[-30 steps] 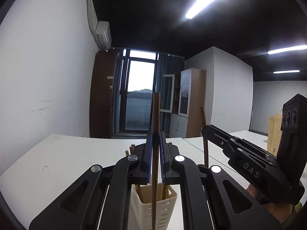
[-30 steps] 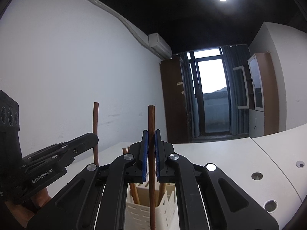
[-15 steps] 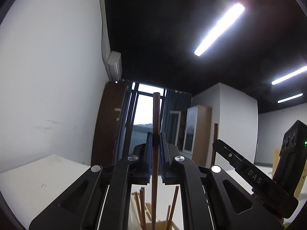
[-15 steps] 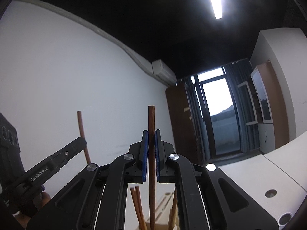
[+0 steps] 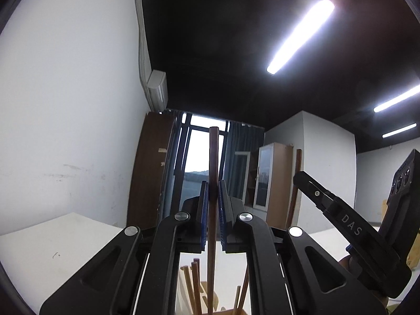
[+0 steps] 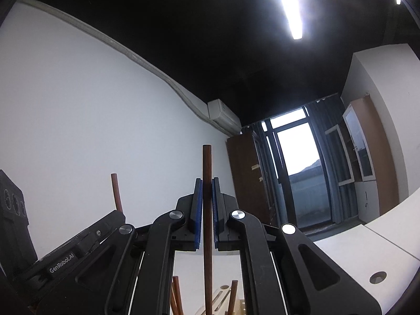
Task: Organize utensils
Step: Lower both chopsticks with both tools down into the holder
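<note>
My left gripper [image 5: 213, 186] is shut on a brown chopstick [image 5: 213, 157] that stands upright between the blue pads. My right gripper [image 6: 207, 183] is shut on a second brown chopstick [image 6: 207, 162], also upright. Each chopstick's lower end reaches down into a cream slotted utensil holder [image 5: 210, 299], also in the right wrist view [image 6: 223, 298], which holds several other chopsticks [image 5: 194, 283]. The right gripper shows at the right of the left wrist view [image 5: 298, 177], the left gripper at the left of the right wrist view [image 6: 118, 211].
The holder stands on a white table [image 5: 52, 239] whose surface with round cable holes [image 6: 378, 277] runs to the right. White wall on the left, a window door and cabinets at the back, a paper bag [image 5: 412, 244] at far right.
Both grippers have tilted upward and come down closer over the holder. The holder has slid to the bottom edge of both views, and more ceiling shows.
</note>
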A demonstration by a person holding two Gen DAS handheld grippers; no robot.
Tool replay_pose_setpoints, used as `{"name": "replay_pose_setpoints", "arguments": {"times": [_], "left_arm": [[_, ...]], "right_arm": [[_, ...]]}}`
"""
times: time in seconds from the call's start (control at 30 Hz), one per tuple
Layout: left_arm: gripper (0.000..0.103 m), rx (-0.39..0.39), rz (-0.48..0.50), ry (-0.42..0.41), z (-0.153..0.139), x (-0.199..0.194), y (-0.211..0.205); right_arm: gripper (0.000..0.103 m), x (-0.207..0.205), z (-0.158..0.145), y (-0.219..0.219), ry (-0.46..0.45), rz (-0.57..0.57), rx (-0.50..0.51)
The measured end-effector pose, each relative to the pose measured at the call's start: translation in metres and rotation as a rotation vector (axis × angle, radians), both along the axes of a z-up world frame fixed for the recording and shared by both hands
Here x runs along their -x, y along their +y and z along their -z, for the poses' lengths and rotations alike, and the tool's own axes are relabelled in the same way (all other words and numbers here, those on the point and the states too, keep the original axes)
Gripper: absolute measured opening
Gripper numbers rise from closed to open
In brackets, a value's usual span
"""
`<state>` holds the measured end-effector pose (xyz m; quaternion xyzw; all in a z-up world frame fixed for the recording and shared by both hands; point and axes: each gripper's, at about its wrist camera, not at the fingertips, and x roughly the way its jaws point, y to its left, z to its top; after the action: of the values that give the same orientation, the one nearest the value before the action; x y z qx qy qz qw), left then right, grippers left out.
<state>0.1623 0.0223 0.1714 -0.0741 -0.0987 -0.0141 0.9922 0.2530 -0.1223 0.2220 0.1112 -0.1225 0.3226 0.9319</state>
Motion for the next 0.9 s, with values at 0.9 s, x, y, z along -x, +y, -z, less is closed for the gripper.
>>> {"name": "replay_pose_setpoints", "arguments": {"times": [0.9], "left_arm": [[0.007,-0.057,0.027,0.185,0.036,-0.018,0.006]], "right_arm": [[0.007,-0.006,0.027,0.009,0.157,0.010,0.192]]}}
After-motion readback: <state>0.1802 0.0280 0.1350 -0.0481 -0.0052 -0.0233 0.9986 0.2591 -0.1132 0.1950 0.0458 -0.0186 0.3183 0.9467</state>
